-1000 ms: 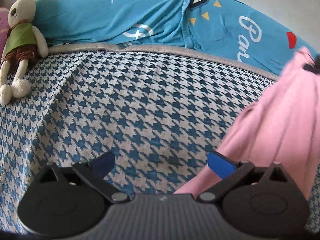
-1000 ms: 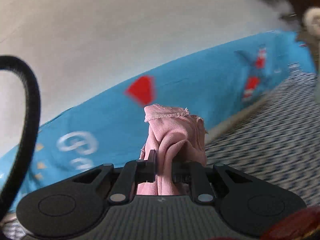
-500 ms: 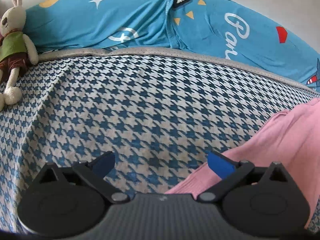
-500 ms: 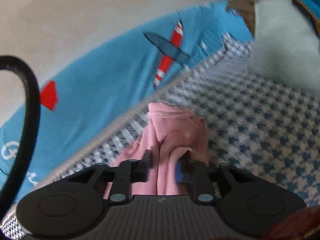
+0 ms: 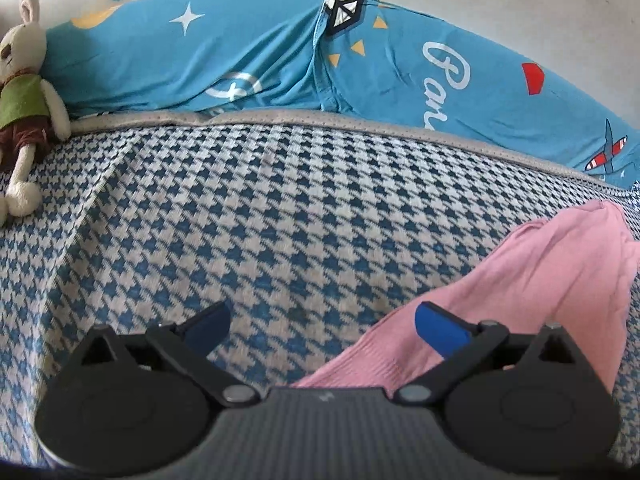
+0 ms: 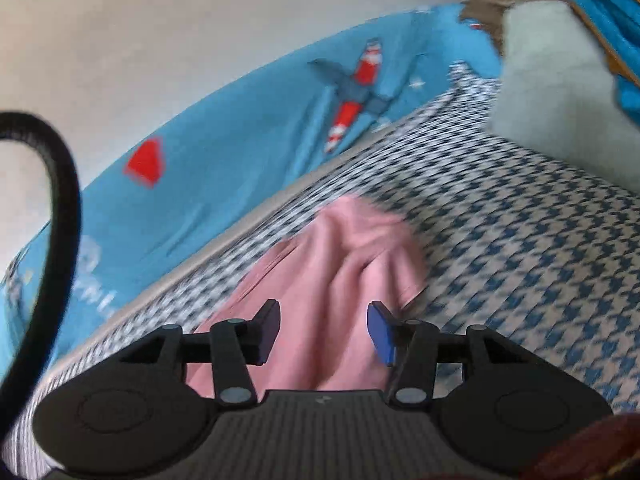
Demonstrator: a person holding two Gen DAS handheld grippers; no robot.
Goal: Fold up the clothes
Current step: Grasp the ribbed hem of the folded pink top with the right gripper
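The right gripper (image 6: 324, 330) hangs low over the pink knitted garment (image 6: 340, 280), its jaws opening, with the cloth lying between them but neither blue pad visibly pressing it, so the release looks nearly done. The left gripper (image 5: 320, 322) stands wide apart with nothing held, its right pad over the garment's near edge. To do this step well, the right jaws should clear the fabric fully before pulling away, so no fold is dragged along, and the next grips should take an outer edge or corner, not the bunched middle. The garment lies crumpled in soft ridges on the blue-and-white houndstooth bed cover (image 5: 280, 220), at the right side of the left wrist view, with a ribbed band at its near edge. It sits short of the bright blue printed bedding (image 5: 260, 52) along the far edge. A stuffed rabbit toy (image 5: 22, 96) sits far left, well apart.
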